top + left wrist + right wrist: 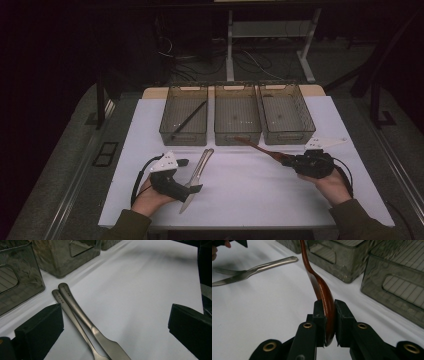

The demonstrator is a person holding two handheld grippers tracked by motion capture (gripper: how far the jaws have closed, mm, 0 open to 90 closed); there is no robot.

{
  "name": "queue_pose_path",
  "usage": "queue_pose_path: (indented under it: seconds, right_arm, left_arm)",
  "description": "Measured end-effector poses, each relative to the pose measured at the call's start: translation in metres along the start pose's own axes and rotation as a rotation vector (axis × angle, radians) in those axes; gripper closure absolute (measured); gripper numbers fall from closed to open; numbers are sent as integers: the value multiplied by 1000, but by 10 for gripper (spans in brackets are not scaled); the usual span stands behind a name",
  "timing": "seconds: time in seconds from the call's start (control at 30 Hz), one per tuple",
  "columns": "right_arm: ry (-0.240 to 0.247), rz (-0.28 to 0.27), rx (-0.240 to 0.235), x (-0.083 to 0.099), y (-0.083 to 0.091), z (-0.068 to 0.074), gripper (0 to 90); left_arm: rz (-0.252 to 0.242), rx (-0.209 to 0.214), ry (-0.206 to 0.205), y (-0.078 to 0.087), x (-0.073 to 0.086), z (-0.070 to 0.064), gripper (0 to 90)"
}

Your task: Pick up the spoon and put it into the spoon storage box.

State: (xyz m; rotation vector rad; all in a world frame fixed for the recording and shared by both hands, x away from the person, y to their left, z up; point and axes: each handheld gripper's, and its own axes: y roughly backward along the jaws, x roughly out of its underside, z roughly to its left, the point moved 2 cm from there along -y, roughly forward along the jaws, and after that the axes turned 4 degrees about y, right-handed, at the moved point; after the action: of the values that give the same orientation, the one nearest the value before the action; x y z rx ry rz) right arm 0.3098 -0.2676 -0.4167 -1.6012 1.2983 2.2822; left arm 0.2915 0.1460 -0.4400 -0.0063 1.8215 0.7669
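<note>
Right gripper (327, 322): jaws are pressed onto the bowl of the wooden spoon (322, 290), whose handle is aimed at the middle bin (237, 114).
Left gripper (115, 325): jaws are spread wide around the table knife (82, 320) and fork (72, 320), neither touched.
Bins: a dark utensil (189, 120) is seen in the left bin (184, 115) from the high view.
Handles: engraved lettering is shown in the left gripper view.

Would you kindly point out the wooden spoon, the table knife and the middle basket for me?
wooden spoon (322, 290), right gripper view, on its bowl above the jaws.
table knife (110, 346), left gripper view, on its blade.
middle basket (237, 136), high view, on its near wall.
</note>
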Motion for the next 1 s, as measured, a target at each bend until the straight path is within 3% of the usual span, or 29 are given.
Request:
queue_pose_path:
  seconds: [0.47, 0.8, 1.0]
  right_arm:
    - [-16, -35, 66, -36, -4, -13, 791]
    - [-23, -16, 139, -63, -25, -21, 791]
    - [-22, 8, 182, -79, -48, -24, 791]
  left_arm:
    - [-2, 1, 0, 0, 0, 0, 0]
    - [-3, 4, -1, 0, 0, 0, 0]
    - [-11, 8, 4, 0, 0, 0, 0]
